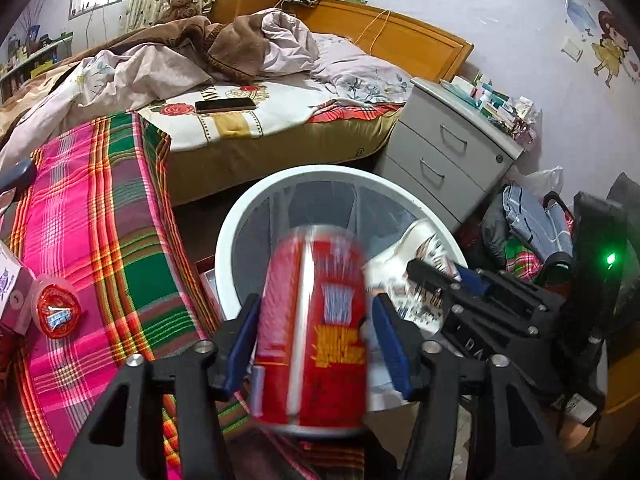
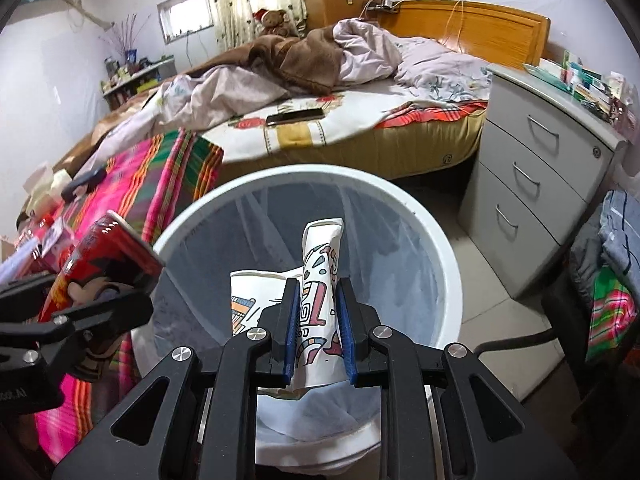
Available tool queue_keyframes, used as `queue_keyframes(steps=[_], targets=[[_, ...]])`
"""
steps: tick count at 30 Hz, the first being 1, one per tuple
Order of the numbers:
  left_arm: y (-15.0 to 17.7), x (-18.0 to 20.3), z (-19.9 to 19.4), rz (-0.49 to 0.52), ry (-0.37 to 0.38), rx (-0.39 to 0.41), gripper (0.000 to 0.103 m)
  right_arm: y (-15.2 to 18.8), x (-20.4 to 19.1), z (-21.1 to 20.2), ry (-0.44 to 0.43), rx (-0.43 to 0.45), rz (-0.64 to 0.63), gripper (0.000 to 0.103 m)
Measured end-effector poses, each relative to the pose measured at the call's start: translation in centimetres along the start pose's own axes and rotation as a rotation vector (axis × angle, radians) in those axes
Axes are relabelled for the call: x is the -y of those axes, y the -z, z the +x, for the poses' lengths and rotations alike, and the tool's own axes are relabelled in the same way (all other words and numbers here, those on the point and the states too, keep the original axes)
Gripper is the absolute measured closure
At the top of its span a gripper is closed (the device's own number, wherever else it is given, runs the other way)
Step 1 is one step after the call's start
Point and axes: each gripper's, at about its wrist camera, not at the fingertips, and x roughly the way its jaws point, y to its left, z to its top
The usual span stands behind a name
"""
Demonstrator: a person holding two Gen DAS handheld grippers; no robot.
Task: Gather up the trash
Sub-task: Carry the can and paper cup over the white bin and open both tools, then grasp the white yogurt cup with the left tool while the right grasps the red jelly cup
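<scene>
- Left gripper (image 1: 316,344): pads stand clear of blurred red can (image 1: 316,328) between them, above white bin (image 1: 240,216).
- Right gripper (image 2: 318,320): narrow, clamping patterned wrapper (image 2: 320,296) over the bin.

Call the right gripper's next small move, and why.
Probably open the right gripper and let go. It is shut on the wrapper, which stands over the bin's open mouth, well inside the rim, so it should drop straight in.
</scene>
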Motion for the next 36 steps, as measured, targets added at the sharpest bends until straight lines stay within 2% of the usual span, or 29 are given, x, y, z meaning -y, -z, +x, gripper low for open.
queue_keyframes(steps=[2,3,4,6,11,21,30,36], targets=[[-0.1,-0.1,-0.2,0.000,-0.001,0.009,0.035,0.1,0.2,-0.1,0.019,0.002,-0.005,0.081],[-0.1,-0.2,-0.4,-0.004,-0.002,0.016,0.031,0.2,0.1,-0.3,0.026,0.007,-0.007,0.073],[-0.1,-0.4,-0.6,-0.010,-0.005,0.021,0.030,0.2,0.2,-0.4,0.024,0.011,-0.003,0.060],[-0.2,-0.6,-0.9,-0.015,-0.003,0.030,0.030,0.1,0.4,-0.7,0.018,0.018,0.012,0.046],[0.3,-1.2,-2.6,-0.010,-0.029,0.068,0.030,0.0,0.0,-1.5,0.011,0.046,0.030,0.046],[2.5,-4.1,-6.9,-0.062,-0.090,0.137,0.030,0.0,-2.5,-3.0,-0.036,0.092,0.031,0.046],[5.8,-8.3,-12.3,-0.131,-0.226,0.217,0.029,0.2,-6.6,-4.2,-0.120,0.127,-0.016,0.046],[8.2,-11.4,-15.5,-0.195,-0.283,0.261,0.028,0.3,-9.7,-4.1,-0.175,0.127,-0.062,0.046]])
